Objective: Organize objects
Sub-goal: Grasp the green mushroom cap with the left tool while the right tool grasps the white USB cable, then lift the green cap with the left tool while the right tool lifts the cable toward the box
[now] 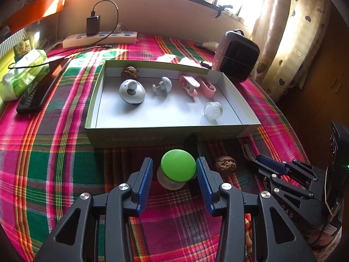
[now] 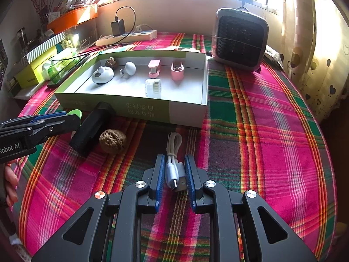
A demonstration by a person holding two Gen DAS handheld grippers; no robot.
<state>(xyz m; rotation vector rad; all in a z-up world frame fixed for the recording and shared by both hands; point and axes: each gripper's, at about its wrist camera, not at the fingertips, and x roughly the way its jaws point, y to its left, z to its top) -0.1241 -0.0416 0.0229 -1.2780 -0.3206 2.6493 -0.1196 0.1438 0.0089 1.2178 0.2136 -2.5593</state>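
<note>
A green-capped white jar (image 1: 177, 167) stands on the plaid cloth between the fingers of my left gripper (image 1: 174, 159). The right pad is against the cap and a small gap shows at the left pad, so the jaws are open. My right gripper (image 2: 175, 155) is shut on a bundled white USB cable (image 2: 173, 144) lying on the cloth. A walnut (image 2: 112, 140) and a black block (image 2: 91, 128) lie between the two grippers. Behind them the shallow cardboard box (image 1: 165, 133) holds a walnut, a grey dome, a grey knob, two pink clips and a clear jar (image 1: 212, 110).
A small fan heater (image 2: 240, 39) stands at the back right of the table. A power strip (image 1: 100, 37) with a charger lies along the wall. A dark phone (image 1: 41, 91) and a tissue pack (image 1: 21, 74) lie left of the box. A person's hand (image 2: 11, 183) shows at the left edge.
</note>
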